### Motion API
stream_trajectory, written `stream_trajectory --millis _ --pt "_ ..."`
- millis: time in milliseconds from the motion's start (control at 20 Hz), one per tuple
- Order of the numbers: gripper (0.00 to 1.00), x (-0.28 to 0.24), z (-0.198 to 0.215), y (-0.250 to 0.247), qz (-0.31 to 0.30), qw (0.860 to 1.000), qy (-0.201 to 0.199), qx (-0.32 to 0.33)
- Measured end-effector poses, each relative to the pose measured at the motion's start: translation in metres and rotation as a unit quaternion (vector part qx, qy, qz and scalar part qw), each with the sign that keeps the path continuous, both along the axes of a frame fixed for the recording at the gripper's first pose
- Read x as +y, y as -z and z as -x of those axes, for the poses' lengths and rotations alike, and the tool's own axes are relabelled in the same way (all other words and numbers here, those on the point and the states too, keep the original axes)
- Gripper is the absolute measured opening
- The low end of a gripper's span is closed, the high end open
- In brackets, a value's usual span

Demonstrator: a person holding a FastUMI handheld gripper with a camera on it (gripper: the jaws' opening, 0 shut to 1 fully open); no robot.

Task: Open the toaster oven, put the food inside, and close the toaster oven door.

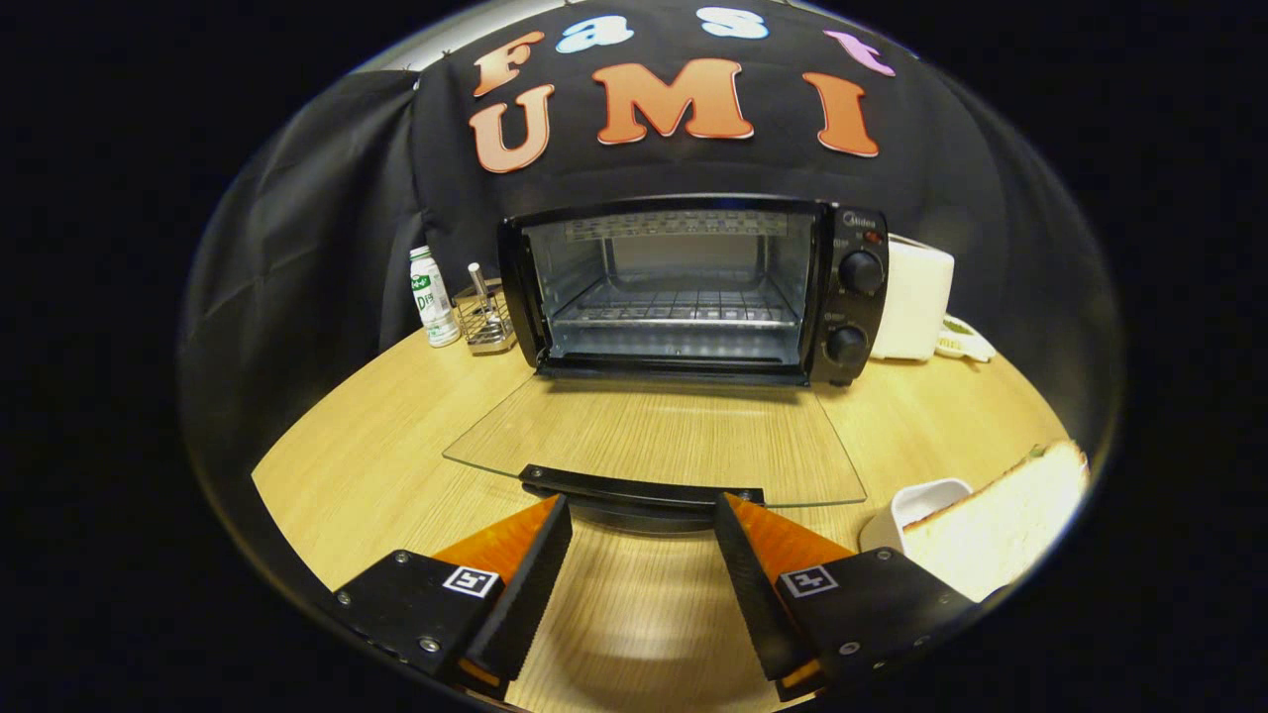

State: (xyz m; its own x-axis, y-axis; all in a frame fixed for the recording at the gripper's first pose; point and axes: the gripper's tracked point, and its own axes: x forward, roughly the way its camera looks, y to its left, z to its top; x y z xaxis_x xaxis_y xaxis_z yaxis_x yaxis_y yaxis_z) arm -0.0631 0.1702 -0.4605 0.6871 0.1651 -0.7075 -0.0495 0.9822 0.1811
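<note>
The black toaster oven (852, 297) stands at the back of the wooden table, its wire rack bare inside. Its glass door (674, 436) lies folded flat down toward me, and the black door handle (639, 487) sits just ahead of my fingertips. My gripper (642, 507) is open, with nothing between its fingers, just short of the handle. A slice of bread (1001, 525) lies to the right of the right finger, partly over a small white dish (916, 505).
A white bottle with a green label (432, 297) and a wire holder (485, 317) stand left of the oven. A white appliance (916, 297) sits at its right, with a small white-green item (966, 342) beside it. Bare wood lies left of the door.
</note>
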Motion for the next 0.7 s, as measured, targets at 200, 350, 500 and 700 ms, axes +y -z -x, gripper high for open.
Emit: stream_trajectory --millis 200,350,500,700 --pt "0.88 0.002 0.001 -0.003 -0.008 1.000 -0.021 -0.001" --pt "0.88 -0.012 0.000 -0.019 -0.013 0.999 -0.033 -0.007" --pt "0.90 -0.031 -0.004 -0.060 -0.023 0.997 -0.048 -0.051" --pt "0.95 -0.085 -0.004 -0.104 -0.015 0.997 -0.025 -0.073"
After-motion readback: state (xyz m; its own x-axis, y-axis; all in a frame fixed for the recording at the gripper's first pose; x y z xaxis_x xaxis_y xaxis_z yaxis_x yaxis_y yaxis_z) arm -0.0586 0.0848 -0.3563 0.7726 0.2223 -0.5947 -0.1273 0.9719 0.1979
